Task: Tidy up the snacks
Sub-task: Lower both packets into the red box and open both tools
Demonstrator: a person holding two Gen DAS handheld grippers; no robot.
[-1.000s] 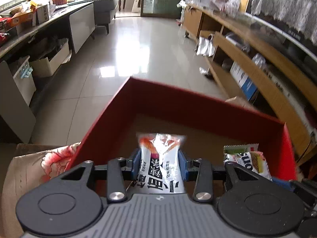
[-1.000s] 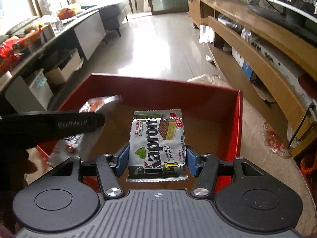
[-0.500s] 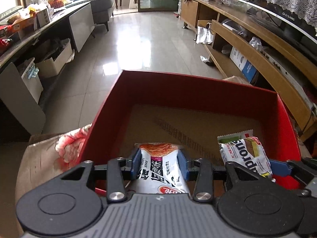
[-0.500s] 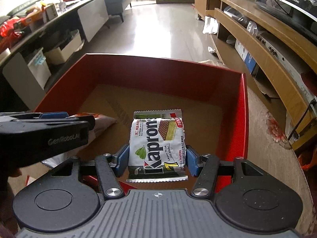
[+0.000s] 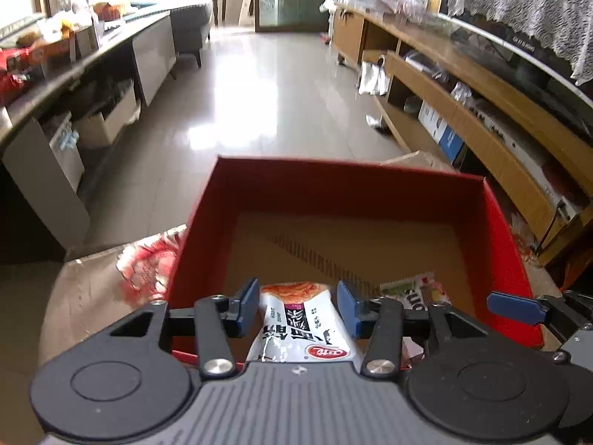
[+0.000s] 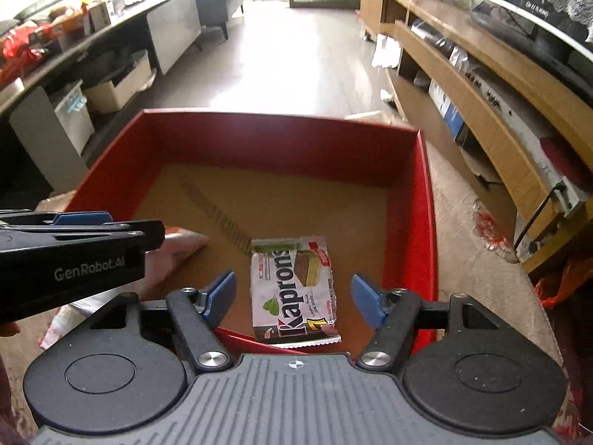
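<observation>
A red box [image 6: 407,148] with a brown cardboard floor sits on a flowery cloth [image 5: 144,267]. The right hand-held gripper [image 6: 292,296] hangs over the near edge of the box. Its jaws are opening, and the blue pads stand clear of the Kaprons wafer pack [image 6: 292,289], which lies flat on the box floor between them. The left hand-held gripper [image 5: 296,307] is beside it. Its jaws are opening too, with a white noodle snack bag [image 5: 300,322] between the pads, not squeezed.
</observation>
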